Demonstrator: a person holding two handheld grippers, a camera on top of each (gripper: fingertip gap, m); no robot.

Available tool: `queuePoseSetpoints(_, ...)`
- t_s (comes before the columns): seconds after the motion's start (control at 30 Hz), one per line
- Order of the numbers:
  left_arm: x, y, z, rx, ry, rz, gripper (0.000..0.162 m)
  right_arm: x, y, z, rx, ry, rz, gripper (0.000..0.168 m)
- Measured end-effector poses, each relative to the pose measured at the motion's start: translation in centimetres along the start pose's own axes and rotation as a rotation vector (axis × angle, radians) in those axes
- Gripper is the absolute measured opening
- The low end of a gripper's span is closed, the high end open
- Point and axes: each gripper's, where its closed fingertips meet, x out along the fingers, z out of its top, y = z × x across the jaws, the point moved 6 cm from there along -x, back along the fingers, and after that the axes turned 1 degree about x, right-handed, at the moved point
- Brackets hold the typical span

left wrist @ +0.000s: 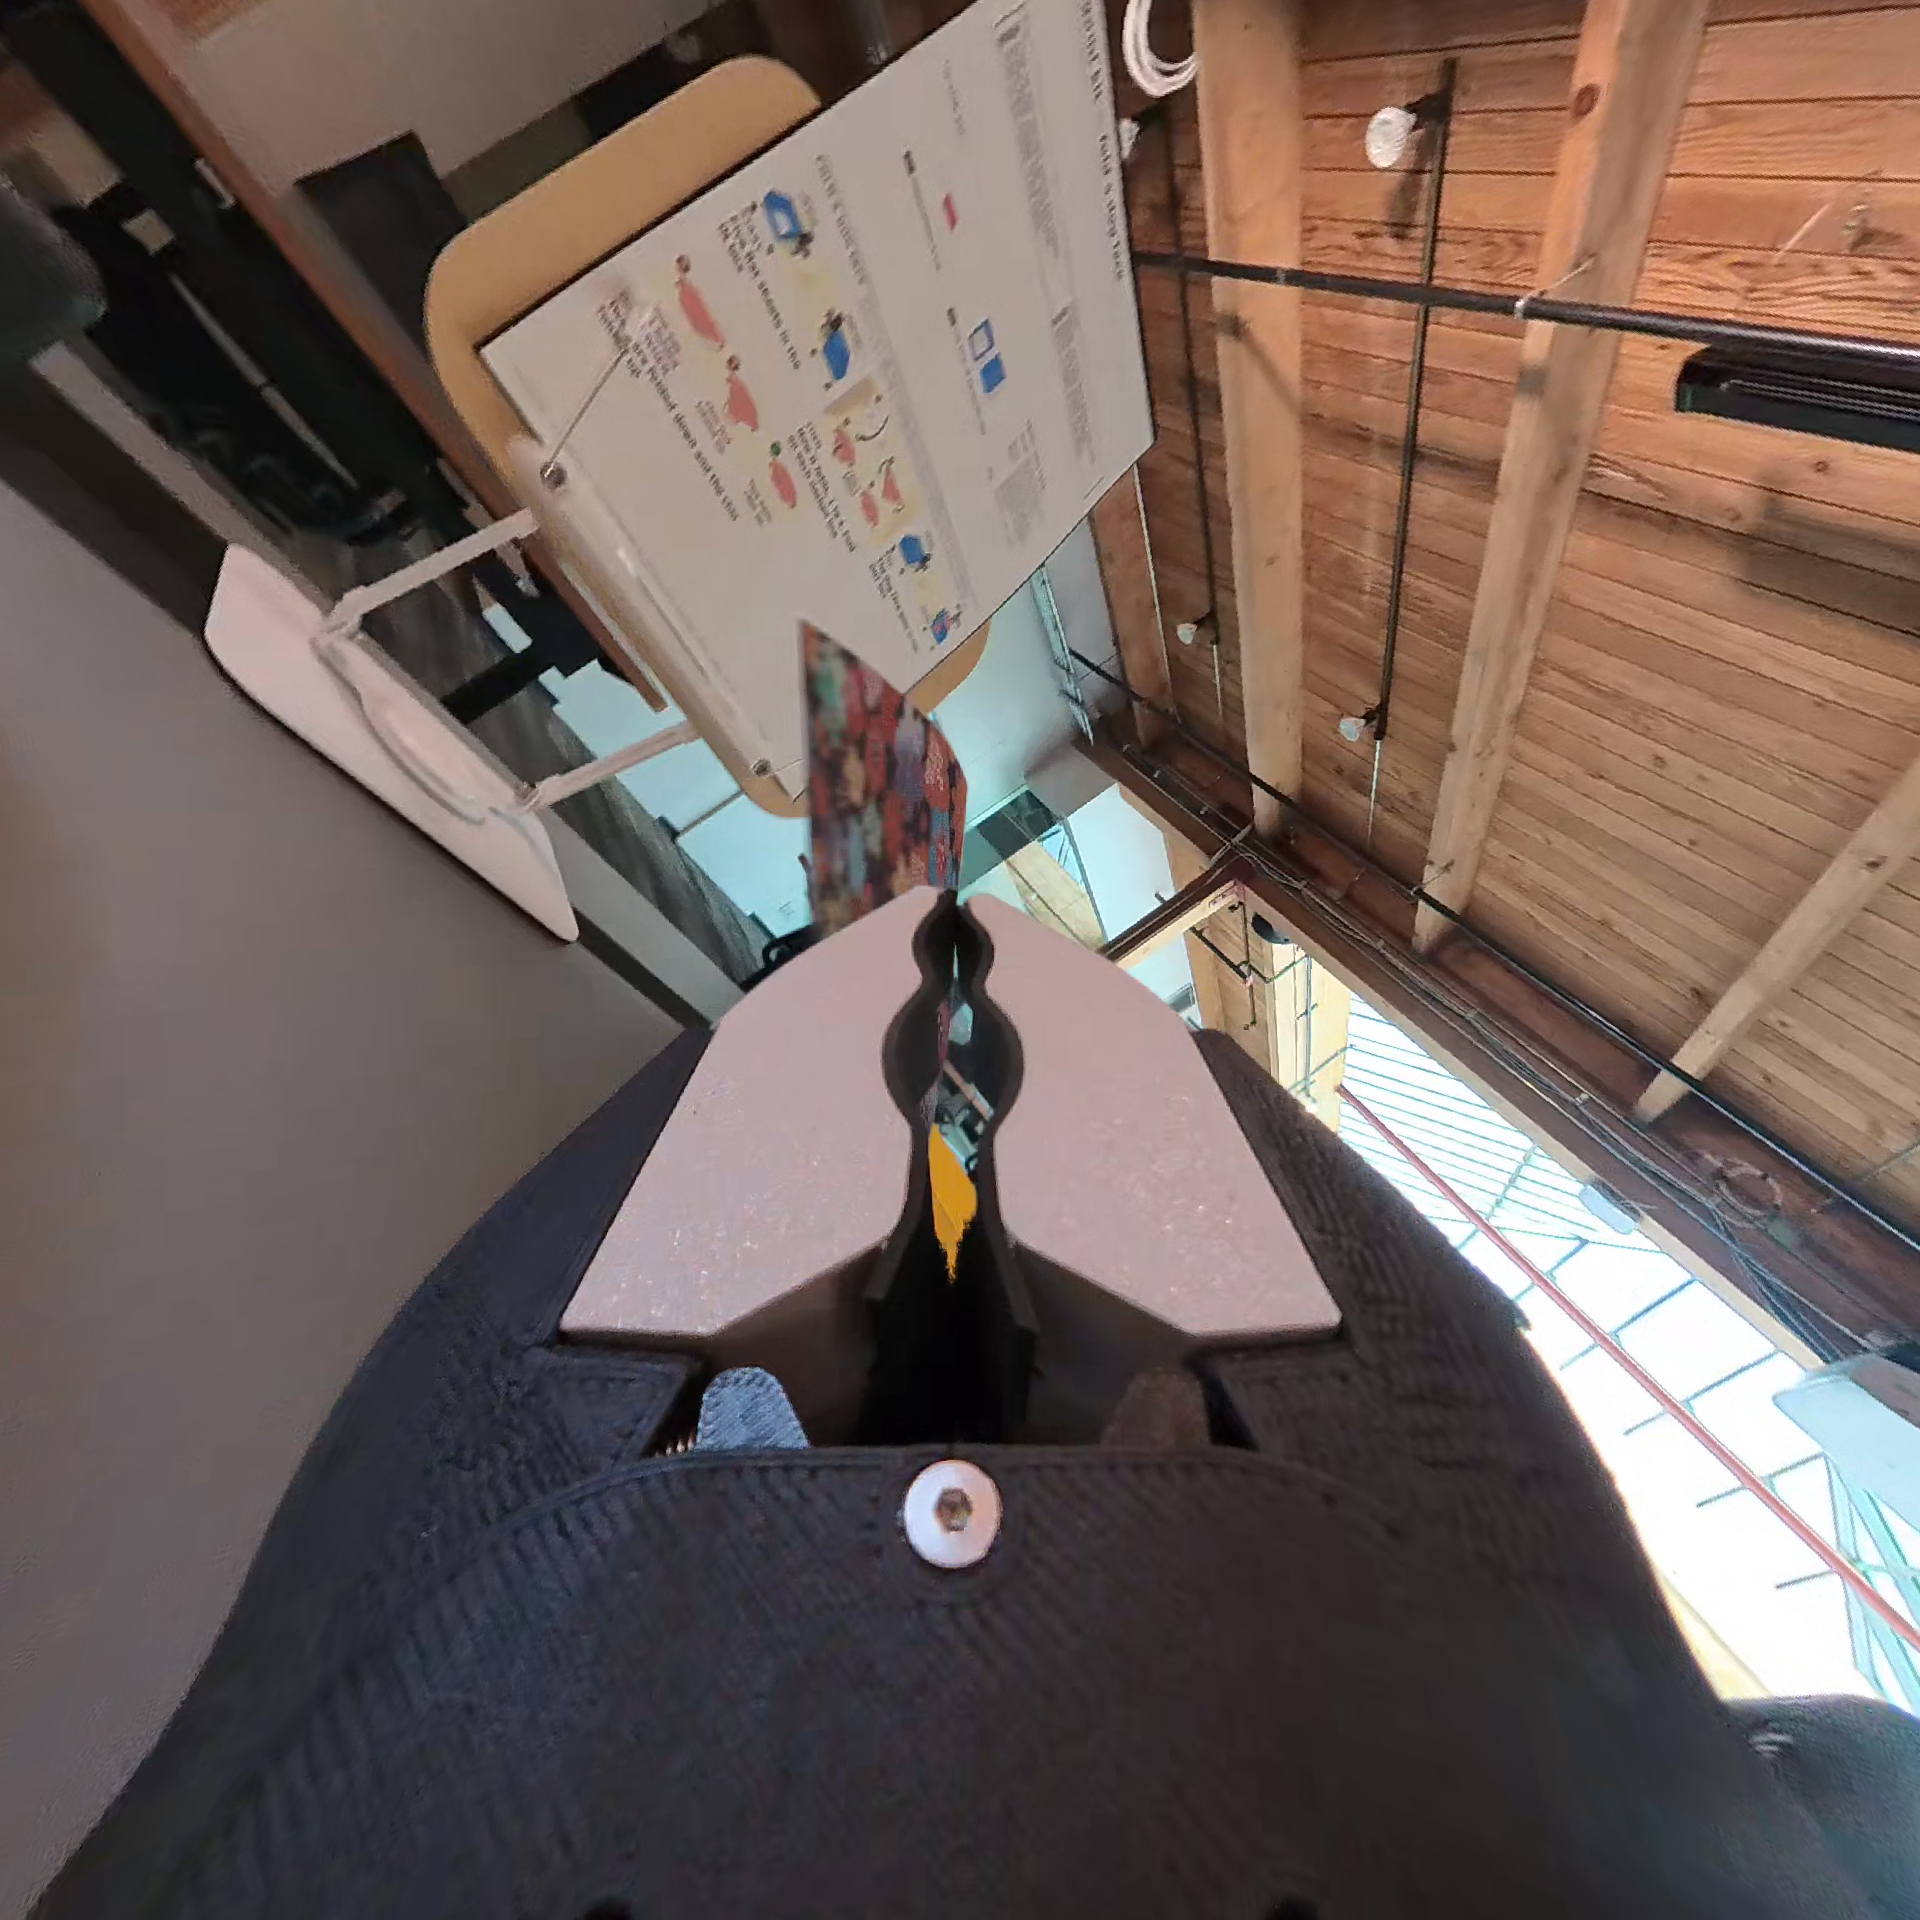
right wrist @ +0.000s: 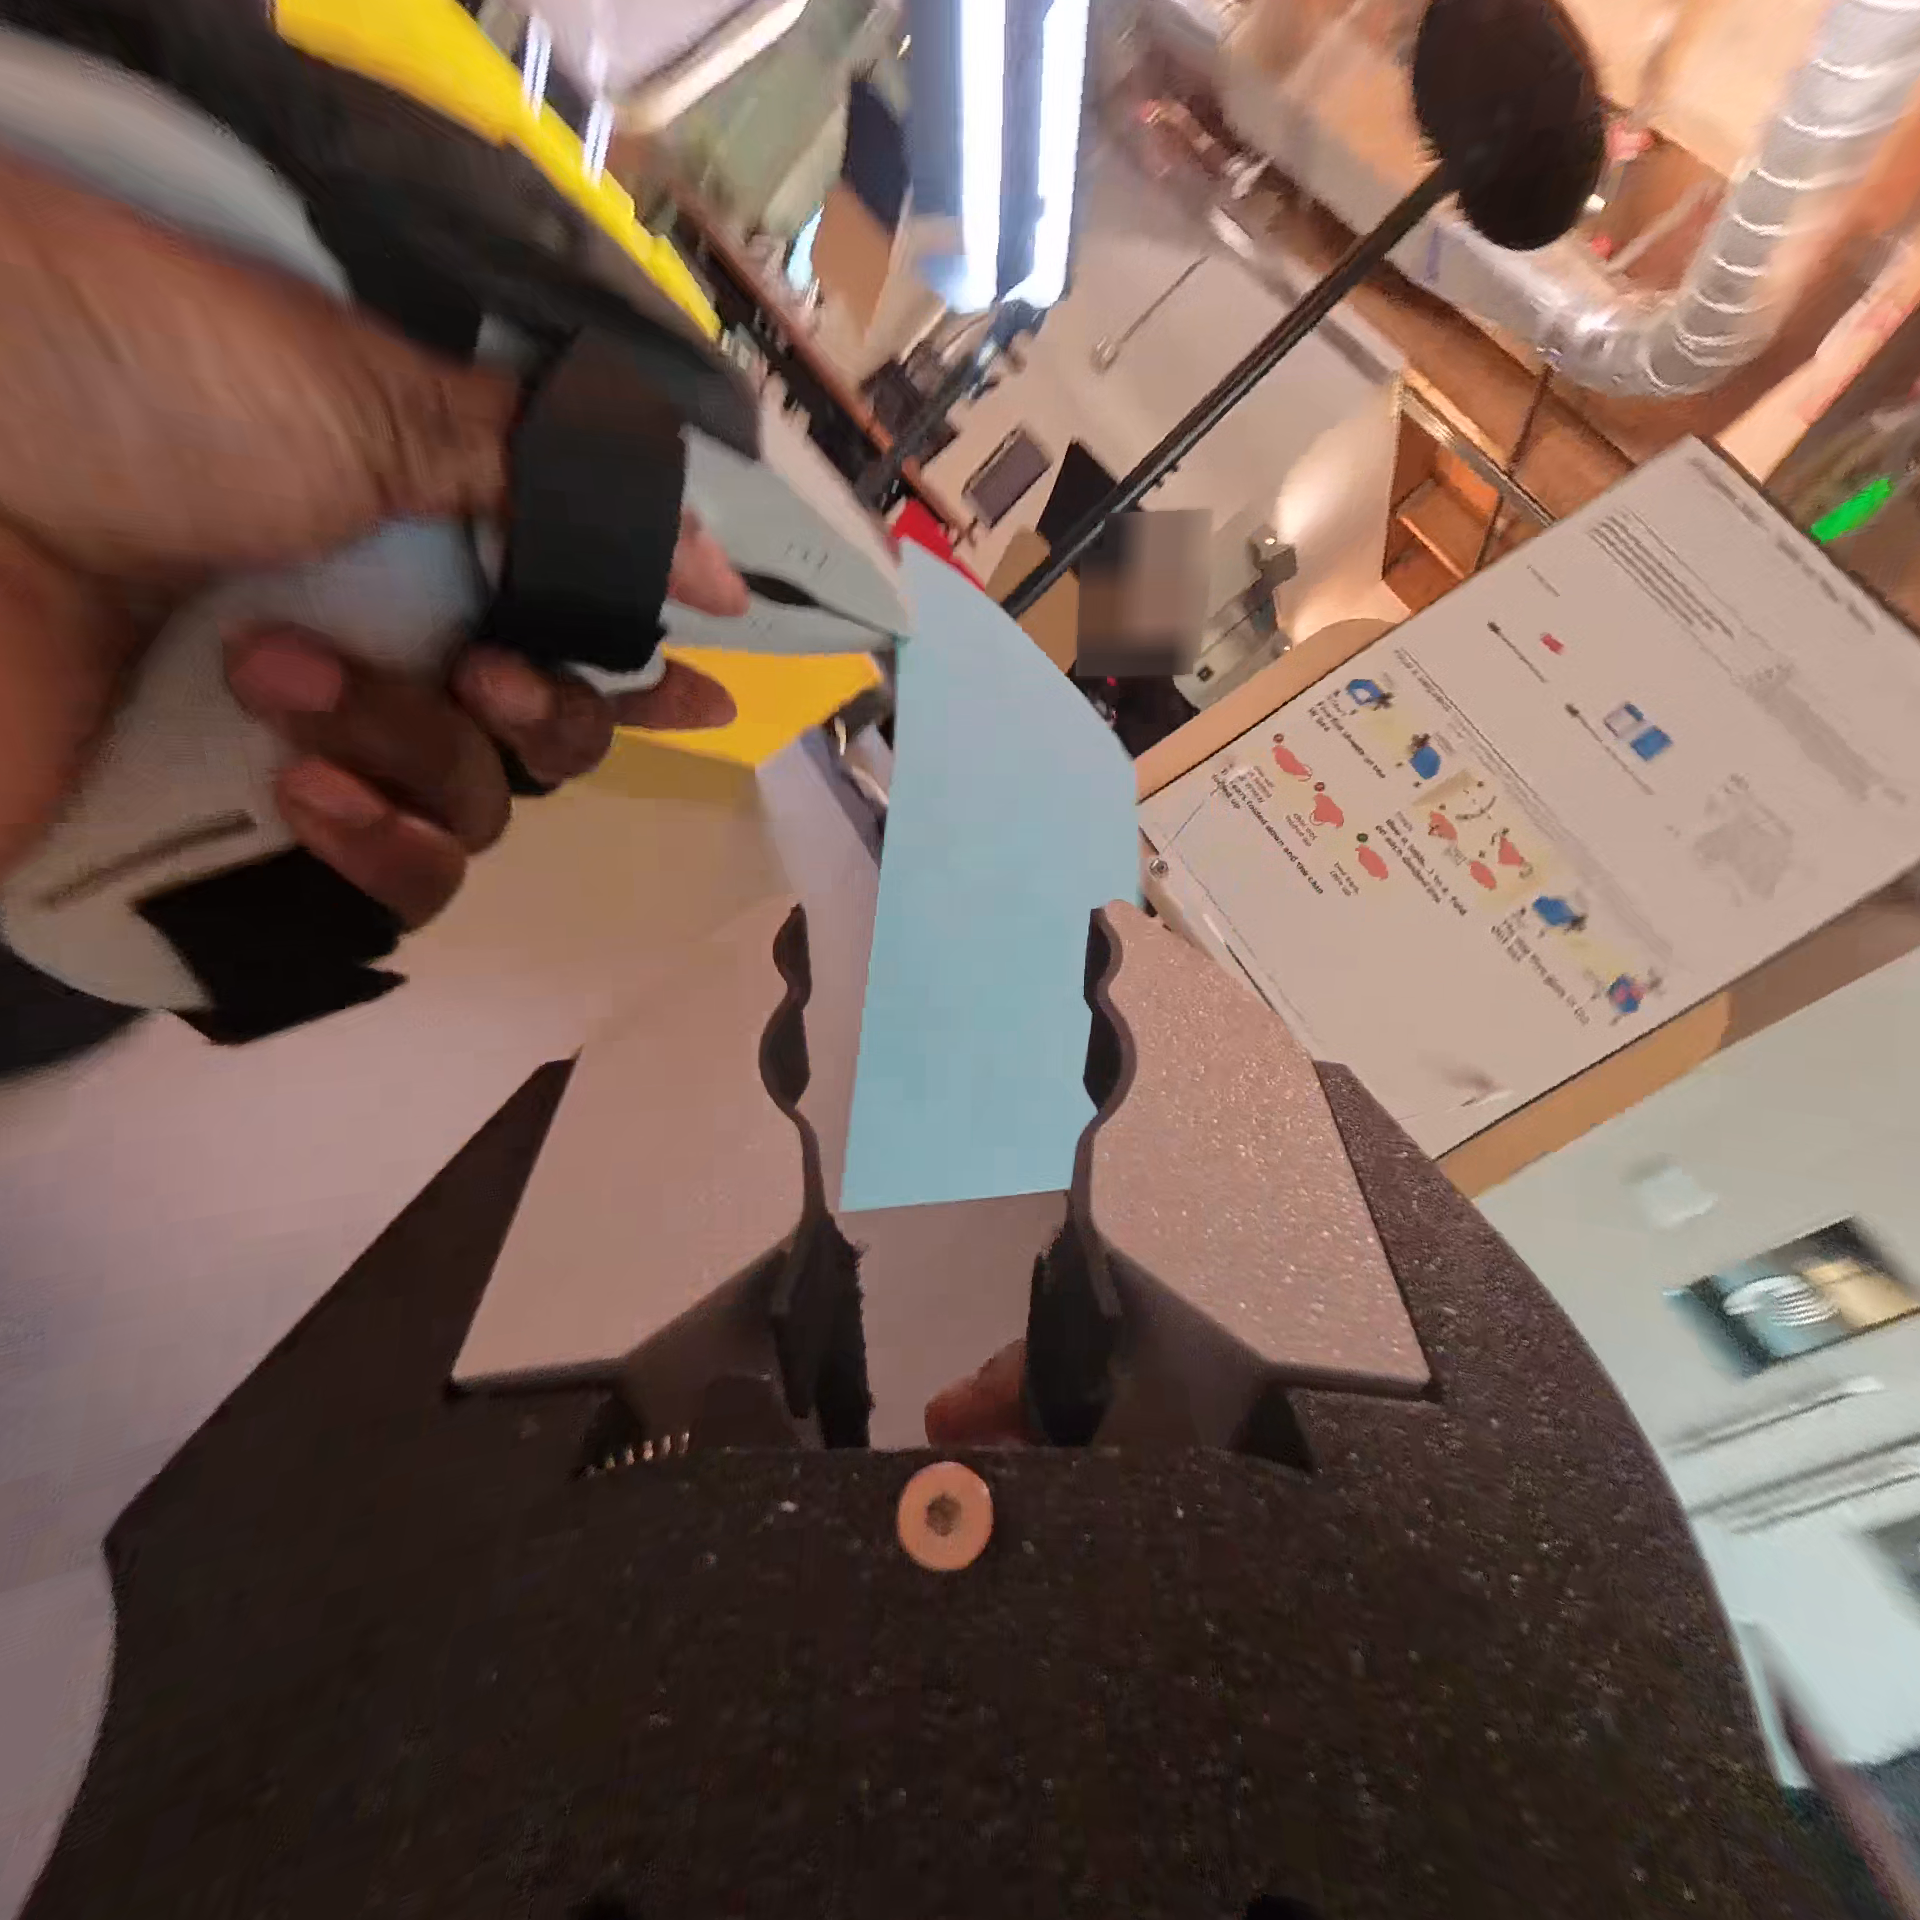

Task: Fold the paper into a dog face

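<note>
Between the left gripper's pressed-together fingers sits the paper (patterned one side, blue the other), held in midair; right gripper spread around its near edge.

- The paper was held clear of the table, pinched at one edge in the left gripper.
- It lay between the parted fingers of the right gripper.
- The instruction sheet stood behind, on a stand.
</note>
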Motion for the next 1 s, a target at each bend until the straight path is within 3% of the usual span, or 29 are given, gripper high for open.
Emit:
queuePoseSetpoints(0.13,0.0,0.0,-0.4,-0.018,0.021,0.01,0.0,2.5,1.8,-0.6,-0.174,0.1,0.085,0.046)
queuePoseSetpoints(0.27,0.1,-0.4,-1.7,-0.006,0.1,-0.024,0.0,3.5,1.3,-1.3,-0.221,0.153,0.033,0.003)
queuePoseSetpoints(0.33,-0.1,-0.7,-2.0,0.054,0.18,-0.097,0.003,3.1,0.5,-1.9,-0.166,0.123,0.072,0.0)
queuePoseSetpoints(0.43,-1.5,-1.0,-1.0,0.356,0.295,-0.235,0.044,1.3,-0.9,-3.3,-0.139,-0.041,0.215,0.0)
queuePoseSetpoints(0.53,-3.8,-0.6,-0.1,0.963,0.391,-0.375,0.059,-1.6,-1.3,-4.0,-0.221,-0.291,0.387,0.0)
queuePoseSetpoints(0.6,-5.3,0.6,-1.5,1.305,0.594,-0.521,0.057,-2.8,-1.2,-5.0,-0.135,-0.344,0.493,0.0)
queuePoseSetpoints(0.67,-6.2,2.2,-3.7,1.457,0.854,-0.596,0.055,-3.6,-0.8,-6.0,-0.037,-0.378,0.582,0.0)
queuePoseSetpoints(0.77,-6.1,3.6,-6.1,1.625,0.942,-0.649,0.033,-4.7,0.4,-7.2,0.037,-0.351,0.698,0.0)
queuePoseSetpoints(0.87,-6.0,4.4,-7.9,1.587,1.094,-0.685,0.0,-5.6,1.4,-8.4,0.019,-0.256,0.779,0.001)
queuePoseSetpoints(0.9,-6.0,4.5,-8.2,1.553,1.151,-0.683,0.0,-5.8,1.6,-9.0,0.013,-0.196,0.803,0.003)
queuePoseSetpoints(1.0,-5.8,4.5,-8.7,1.414,1.294,-0.609,0.0,-6.5,2.0,-9.7,0.059,-0.058,0.817,0.033)
